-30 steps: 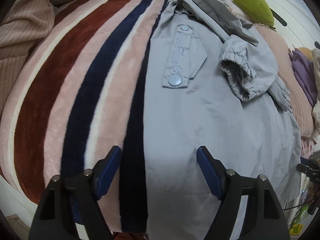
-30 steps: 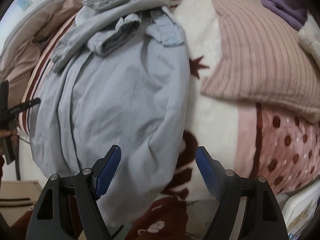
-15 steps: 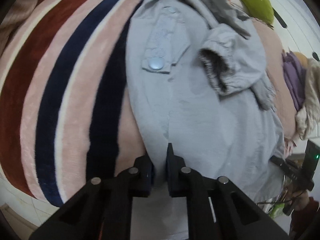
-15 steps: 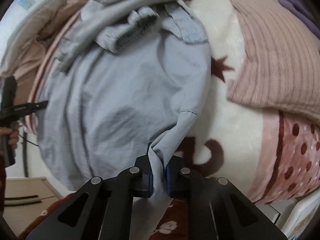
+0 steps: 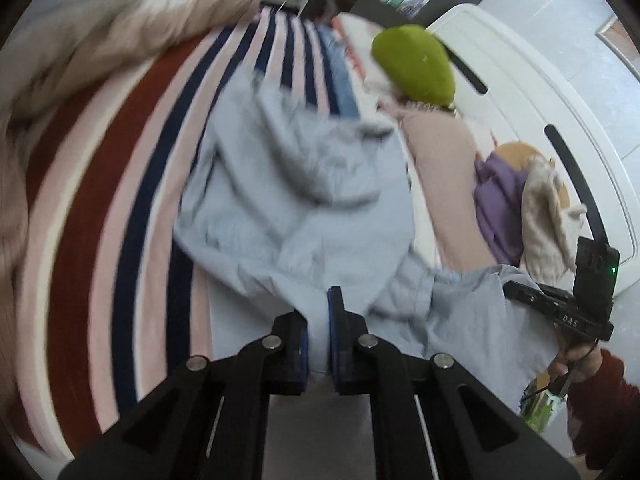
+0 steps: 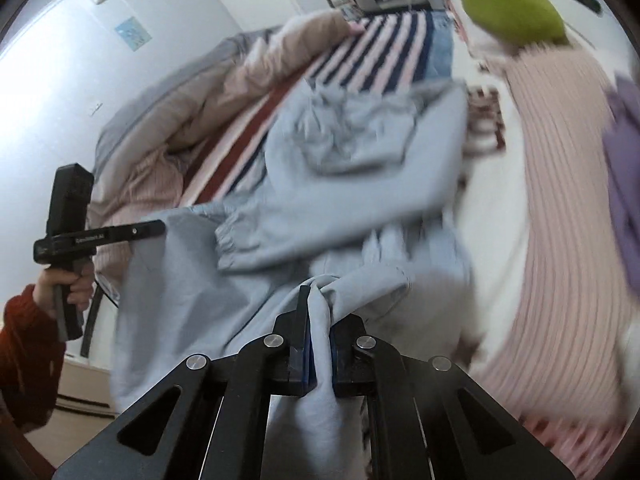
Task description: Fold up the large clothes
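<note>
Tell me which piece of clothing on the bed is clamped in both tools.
The light blue jacket. The left tool and right tool each pinch its hem; the purple garment and pink knit lie untouched.

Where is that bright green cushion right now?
The green cushion sits at the far end of the bed, upper right in both views, beyond the grey-blue jacket and beside the striped blanket.

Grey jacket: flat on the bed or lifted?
Lifted at its near edge: both grippers pinch the jacket, cloth bunched between the pads.
</note>
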Motion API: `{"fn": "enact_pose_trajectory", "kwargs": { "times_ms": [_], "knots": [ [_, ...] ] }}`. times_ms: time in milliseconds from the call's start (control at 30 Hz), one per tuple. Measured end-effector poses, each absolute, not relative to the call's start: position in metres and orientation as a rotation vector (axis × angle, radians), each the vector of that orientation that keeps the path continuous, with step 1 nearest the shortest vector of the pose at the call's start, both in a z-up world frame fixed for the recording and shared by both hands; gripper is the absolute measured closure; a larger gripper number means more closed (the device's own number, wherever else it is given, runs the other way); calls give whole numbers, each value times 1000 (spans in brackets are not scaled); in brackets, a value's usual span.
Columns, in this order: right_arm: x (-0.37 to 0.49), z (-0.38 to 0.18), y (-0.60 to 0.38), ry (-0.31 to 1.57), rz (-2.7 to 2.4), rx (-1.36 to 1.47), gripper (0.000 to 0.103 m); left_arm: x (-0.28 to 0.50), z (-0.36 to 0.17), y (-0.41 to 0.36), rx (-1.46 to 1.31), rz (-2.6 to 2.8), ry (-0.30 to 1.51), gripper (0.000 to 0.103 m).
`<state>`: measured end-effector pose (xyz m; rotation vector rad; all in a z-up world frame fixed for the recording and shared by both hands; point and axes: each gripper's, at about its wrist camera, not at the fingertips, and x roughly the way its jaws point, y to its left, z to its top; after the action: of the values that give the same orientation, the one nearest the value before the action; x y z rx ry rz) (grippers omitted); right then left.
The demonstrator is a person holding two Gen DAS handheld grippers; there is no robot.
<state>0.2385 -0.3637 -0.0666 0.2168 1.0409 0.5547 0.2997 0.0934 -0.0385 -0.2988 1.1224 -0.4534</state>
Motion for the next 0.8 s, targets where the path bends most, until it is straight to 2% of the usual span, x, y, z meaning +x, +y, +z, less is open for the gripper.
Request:
{"fn": "enact_pose_trajectory", "kwargs": {
  "times_ms": [133,267,400,533,600,633,667,700,733,767,800],
  "knots": [
    [311,-46,-380,1013,498,215,102,364,-15,99,-272,-457,1068,97],
    [389,-50,-404,1030,416,255,102,439,-16,98,-233,-413,1080,97],
    [452,-63,-426,1060,346,294,102,502,-39,106,-259,-337,1119,96],
    [506,-101,-435,1153,274,334,99,541,-80,110,-271,-282,1195,94],
    [522,-120,-436,1225,267,355,97,555,-103,111,-291,-280,1267,80],
    [529,-130,-435,1269,269,358,90,557,-108,113,-292,-278,1288,72],
    [531,-136,-433,1299,268,355,71,560,-114,114,-293,-277,1314,68],
    [534,-142,-432,1322,268,343,49,561,-116,115,-296,-286,1324,55],
    [535,-143,-430,1326,267,330,43,559,-117,116,-293,-288,1328,34],
    [534,-142,-430,1322,268,321,40,556,-114,118,-278,-279,1326,27],
    [533,-141,-431,1319,267,320,40,552,-106,122,-258,-272,1302,25]
  ]
}}
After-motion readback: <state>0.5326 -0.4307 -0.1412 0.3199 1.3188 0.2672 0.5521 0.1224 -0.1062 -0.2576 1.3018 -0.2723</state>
